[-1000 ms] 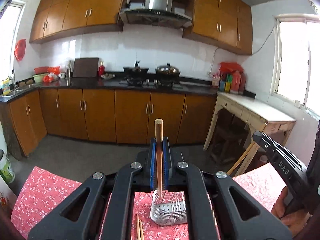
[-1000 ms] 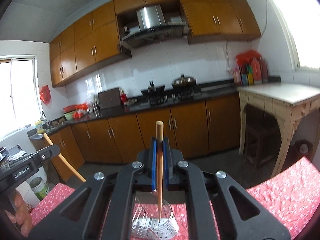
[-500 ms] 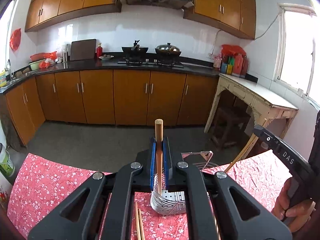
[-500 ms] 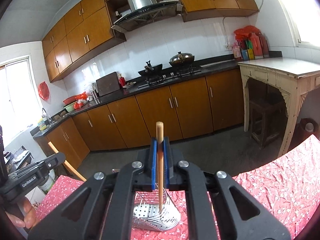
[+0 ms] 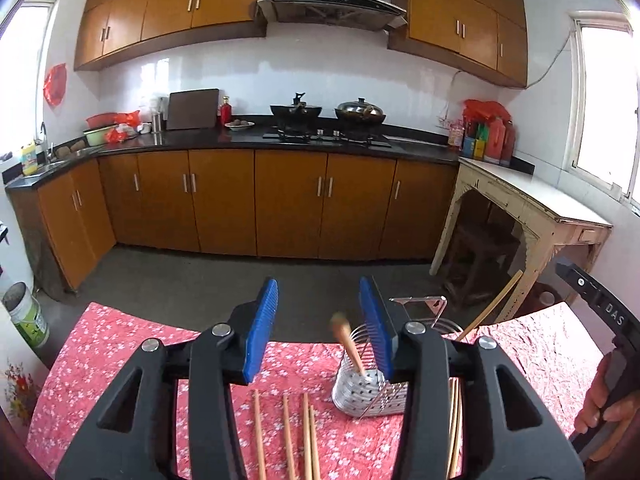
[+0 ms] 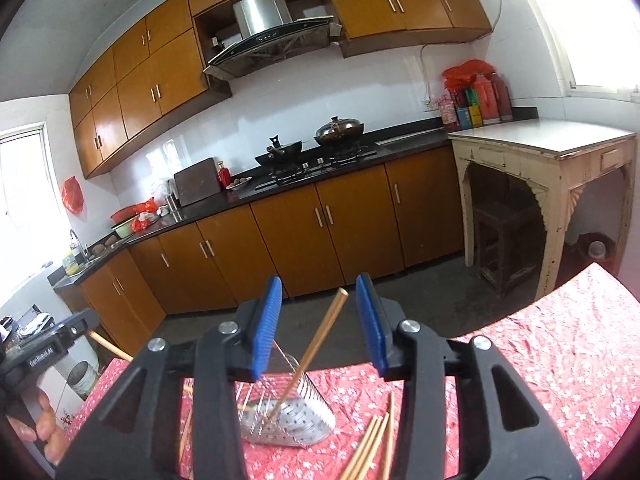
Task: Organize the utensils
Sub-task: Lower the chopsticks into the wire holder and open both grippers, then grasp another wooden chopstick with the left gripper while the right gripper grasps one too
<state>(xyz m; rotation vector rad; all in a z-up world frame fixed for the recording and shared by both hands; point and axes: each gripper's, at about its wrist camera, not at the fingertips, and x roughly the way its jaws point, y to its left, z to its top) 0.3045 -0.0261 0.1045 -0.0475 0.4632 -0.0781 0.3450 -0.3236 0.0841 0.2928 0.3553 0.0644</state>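
A perforated metal utensil holder (image 5: 368, 392) stands on the red floral tablecloth (image 5: 120, 344). My left gripper (image 5: 318, 336) hovers just above and left of it. Its jaws are opening, and a wooden chopstick (image 5: 348, 344) drops free between the blue pads into the holder, blurred. In the right wrist view my right gripper (image 6: 318, 322) is also opening above the holder (image 6: 288, 412). Its chopstick (image 6: 320, 336) leans loose in the holder, touching neither pad. Several loose chopsticks (image 5: 284, 432) lie on the cloth in front of the holder.
More chopsticks (image 6: 368, 448) lie right of the holder in the right wrist view. A person's hand (image 5: 604, 404) holds the other gripper at the right edge. Beyond the table edge are dark floor, kitchen cabinets (image 5: 288, 200) and a worn white side table (image 5: 532, 216).
Both grippers were shut on upright chopsticks; their jaws have now spread and each chopstick has dropped tilted into the holder. Both views have sunk toward the table.
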